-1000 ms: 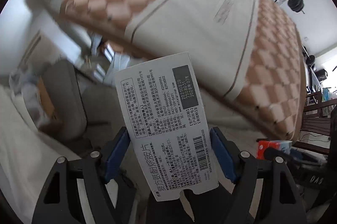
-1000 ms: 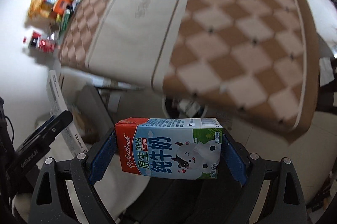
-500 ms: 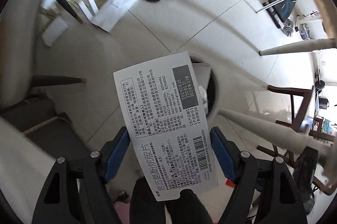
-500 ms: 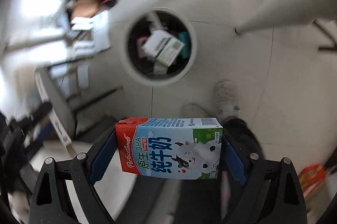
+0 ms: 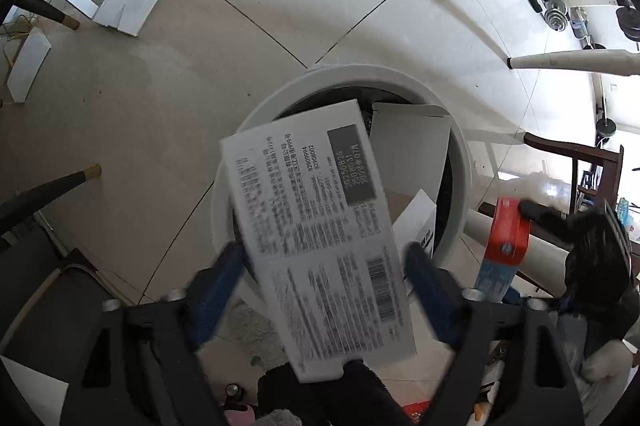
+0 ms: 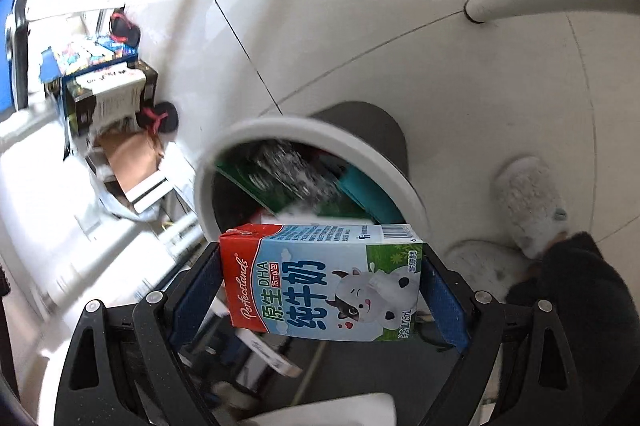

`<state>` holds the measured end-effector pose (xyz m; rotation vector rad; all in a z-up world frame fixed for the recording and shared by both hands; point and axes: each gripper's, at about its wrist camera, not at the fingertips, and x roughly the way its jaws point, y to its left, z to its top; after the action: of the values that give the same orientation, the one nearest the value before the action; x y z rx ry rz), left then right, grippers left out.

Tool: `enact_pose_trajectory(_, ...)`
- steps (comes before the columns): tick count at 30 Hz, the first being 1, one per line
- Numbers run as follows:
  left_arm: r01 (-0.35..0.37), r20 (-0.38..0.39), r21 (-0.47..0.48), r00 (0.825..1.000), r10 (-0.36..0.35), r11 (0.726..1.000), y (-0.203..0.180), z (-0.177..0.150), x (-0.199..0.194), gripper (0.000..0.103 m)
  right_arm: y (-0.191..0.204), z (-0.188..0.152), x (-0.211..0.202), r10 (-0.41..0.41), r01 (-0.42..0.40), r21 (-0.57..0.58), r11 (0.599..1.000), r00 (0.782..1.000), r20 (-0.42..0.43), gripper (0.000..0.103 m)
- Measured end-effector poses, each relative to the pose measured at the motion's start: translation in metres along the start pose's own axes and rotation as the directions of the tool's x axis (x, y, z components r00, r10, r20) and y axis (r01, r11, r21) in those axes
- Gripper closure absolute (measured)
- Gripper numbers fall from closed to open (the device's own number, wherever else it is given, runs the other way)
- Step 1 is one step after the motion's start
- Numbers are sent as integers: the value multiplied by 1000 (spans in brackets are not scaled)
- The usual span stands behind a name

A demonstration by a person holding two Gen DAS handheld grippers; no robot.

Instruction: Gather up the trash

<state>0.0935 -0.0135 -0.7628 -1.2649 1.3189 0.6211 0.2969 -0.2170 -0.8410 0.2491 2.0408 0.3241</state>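
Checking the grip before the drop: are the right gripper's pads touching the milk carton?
Touching. The right wrist view shows the right gripper's blue pads pressed against both ends of the milk carton, with no gap on either side.

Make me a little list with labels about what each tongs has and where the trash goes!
Left tongs: opened up, blue pads apart from the box
White box: printed with text and a barcode, blurry, seems to be dropping over the bin
Right tongs: squeezing the milk carton by its ends
Milk carton picture: cartoon cow, red top
Trash bin: round, white rim, on the tiled floor
Inside the bin: cardboard and other boxes
Left to do: milk carton not yet dropped
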Motion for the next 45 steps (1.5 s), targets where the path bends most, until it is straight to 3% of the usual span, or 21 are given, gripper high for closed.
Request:
enact_pose_trajectory(1,-3,1,-1,1000,3,1000,-1,-1,-3,1,1,5,1,5,-5,11,1000,1000,1,9)
enact_pose_trajectory(6,-30,32,1,999,30,1000,-1,1,-11,1,13,20,21,32,-30,45,999,998,-49,8)
enact_pose_trajectory(9,-62,53,7,997,62,998,3,-3,-14,1,16,20,21,37,-34,44,998,998,-58,0)
enact_pose_trajectory(14,-124,99,13,988,122,992,5,-18,-26,1,12,18,16,42,-38,50,998,995,-87,0)
enact_pose_trajectory(16,-157,134,16,979,153,988,4,-26,-35,1,12,12,8,10,-8,20,1000,996,-88,0)
enact_pose_trajectory(19,-211,170,23,964,204,977,-2,-49,-51,1,13,-4,-14,-100,95,-103,990,994,-48,0)
enact_pose_trajectory(21,-226,165,23,962,219,974,-6,-66,-60,1,14,-24,-30,-199,194,-204,959,980,-4,0)
enact_pose_trajectory(25,-242,143,21,961,236,970,-16,-106,-88,1,10,-70,-56,-319,316,-319,893,947,46,0)
enact_pose_trajectory(28,-258,142,24,957,252,966,-25,-134,-114,1,15,-109,-82,-369,377,-399,836,924,99,0)
enact_pose_trajectory(33,-279,155,37,950,270,960,-48,-179,-178,1,35,-175,-141,-388,440,-509,740,897,210,0)
enact_pose_trajectory(37,-302,190,83,940,282,950,-79,-211,-243,1,50,-227,-211,-352,439,-590,678,898,264,0)
enact_pose_trajectory(45,-229,258,207,951,173,951,-148,-252,-371,1,99,-303,-373,-196,298,-722,624,955,224,0)
